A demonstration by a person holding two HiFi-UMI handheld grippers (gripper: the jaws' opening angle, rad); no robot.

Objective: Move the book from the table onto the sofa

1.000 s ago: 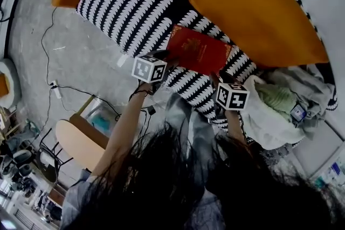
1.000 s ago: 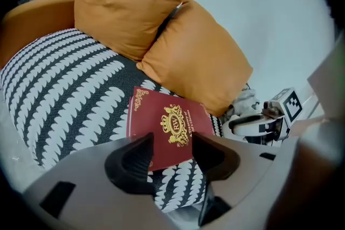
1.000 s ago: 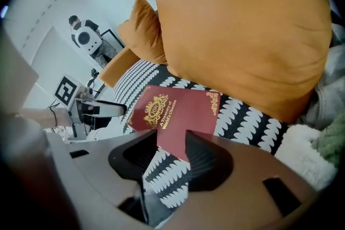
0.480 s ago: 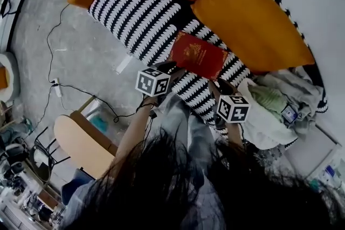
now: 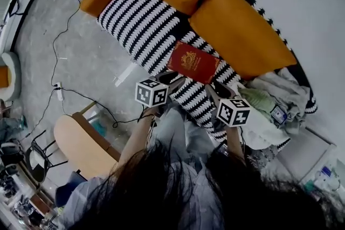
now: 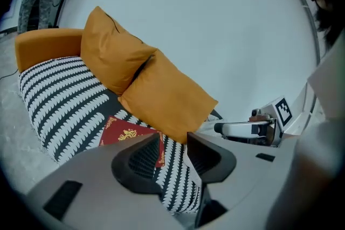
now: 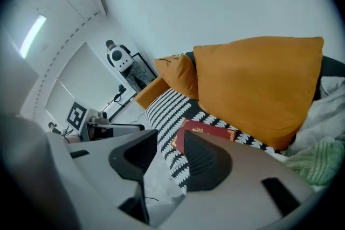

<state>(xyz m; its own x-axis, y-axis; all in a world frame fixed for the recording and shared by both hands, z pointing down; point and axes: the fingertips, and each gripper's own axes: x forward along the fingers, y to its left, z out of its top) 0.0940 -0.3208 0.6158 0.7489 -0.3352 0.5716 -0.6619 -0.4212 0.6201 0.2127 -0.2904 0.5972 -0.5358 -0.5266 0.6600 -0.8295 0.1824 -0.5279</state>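
The red book (image 5: 193, 62) with gold ornament lies flat on the black-and-white striped sofa seat (image 5: 141, 18), in front of the orange cushions. My left gripper (image 5: 171, 79) hangs above the seat's front edge, short of the book's left corner. Its jaws are closing with nothing between them. My right gripper (image 5: 220, 89) hovers near the book's right corner, open and empty. The left gripper view shows the book (image 6: 121, 134) beyond the jaws of that gripper (image 6: 172, 143). In the right gripper view the book (image 7: 207, 131) lies past the right gripper (image 7: 170, 140).
Two orange cushions (image 5: 240, 35) lean on the sofa back. A heap of pale clothes (image 5: 269, 107) fills the sofa's right end. A wooden table (image 5: 81, 143) stands at lower left on the grey floor, with cables (image 5: 59, 62) trailing across it.
Both grippers have lifted up and back from the book, which stays flat on the seat. The left jaws have narrowed.
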